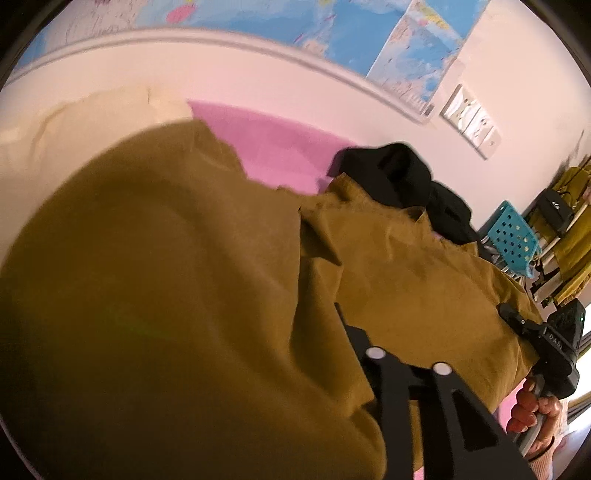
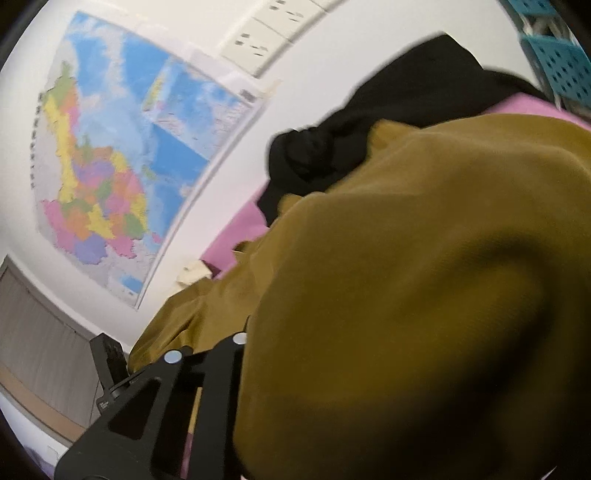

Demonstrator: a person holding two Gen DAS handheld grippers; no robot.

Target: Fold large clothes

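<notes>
Mustard-brown fabric fills most of both wrist views: one large olive-mustard garment [image 1: 406,273] spread over a pink-covered surface [image 1: 273,147], with a raised fold of it draped close over each camera. One black garment [image 1: 402,177] lies bunched at the far edge of the pink surface, touching the mustard one. A cream cloth [image 1: 92,122] shows at the far left corner of the surface, only partly in view.

Two hand-held grippers appear. The left gripper [image 1: 343,317] has its black frame and two silver bolts in view, but its fingertips vanish under the fold, so the grip itself is hidden; the cloth bunches tight around the fingers, and the jaws look nearly together on it. The right gripper [image 2: 247,328] is likewise buried at the tips in the garment's fold, jaws drawn close on the cloth. From the left wrist view it is seen clamped at the near right edge of the garment, held by a hand [image 1: 535,410] that the picture's edge cuts off.

Two maps [image 2: 122,155] hang on the white wall, overlapping; their print is too blurred to read. Socket plates [image 2: 266,33] sit beside them. One blue perforated basket [image 1: 513,240] stands past the surface's right end. White letters on the right gripper's body seem to read "DAS", uncertainly.
</notes>
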